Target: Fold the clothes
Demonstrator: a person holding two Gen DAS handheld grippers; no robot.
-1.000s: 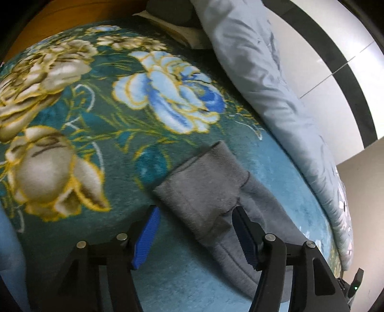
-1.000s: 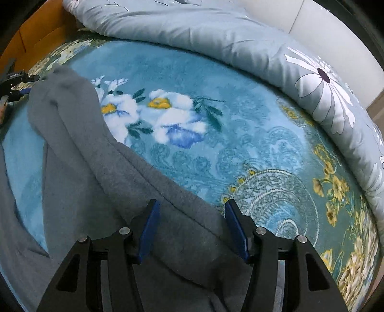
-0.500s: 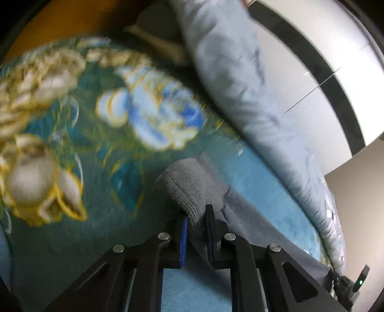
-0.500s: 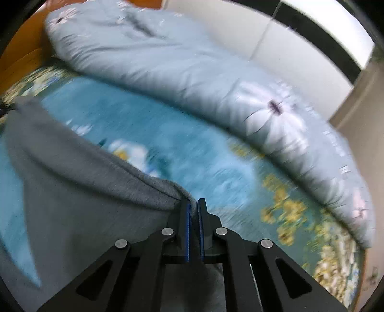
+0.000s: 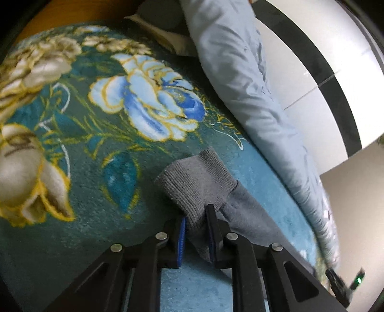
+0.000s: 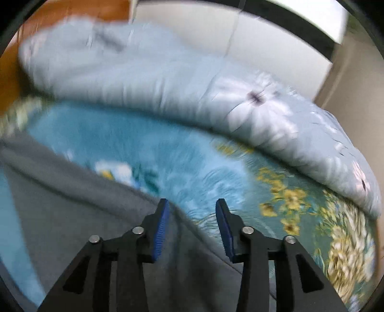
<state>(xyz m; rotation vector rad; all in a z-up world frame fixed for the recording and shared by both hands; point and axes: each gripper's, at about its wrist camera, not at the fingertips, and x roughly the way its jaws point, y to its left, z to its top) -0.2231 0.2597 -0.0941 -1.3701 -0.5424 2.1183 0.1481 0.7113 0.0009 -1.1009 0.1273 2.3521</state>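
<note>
A grey sweater lies on a teal flowered blanket (image 5: 72,168). In the left wrist view my left gripper (image 5: 195,217) is shut on the sweater's ribbed grey cuff (image 5: 196,182), and the sleeve (image 5: 249,216) trails to the right. In the blurred right wrist view my right gripper (image 6: 192,211) is open, with the grey sweater body (image 6: 60,216) lying under and left of its fingers. Nothing is held between the right pads.
A pale blue quilt (image 5: 240,72) with white flowers is rolled along the bed's far side and also shows in the right wrist view (image 6: 168,84). A pillow (image 5: 163,28) lies by the wooden headboard (image 5: 60,16). White wall panels stand behind.
My left gripper closed on the cuff and still holds it. My right gripper closed on the sweater's fold, lifted, and has now opened and let the fabric go.
</note>
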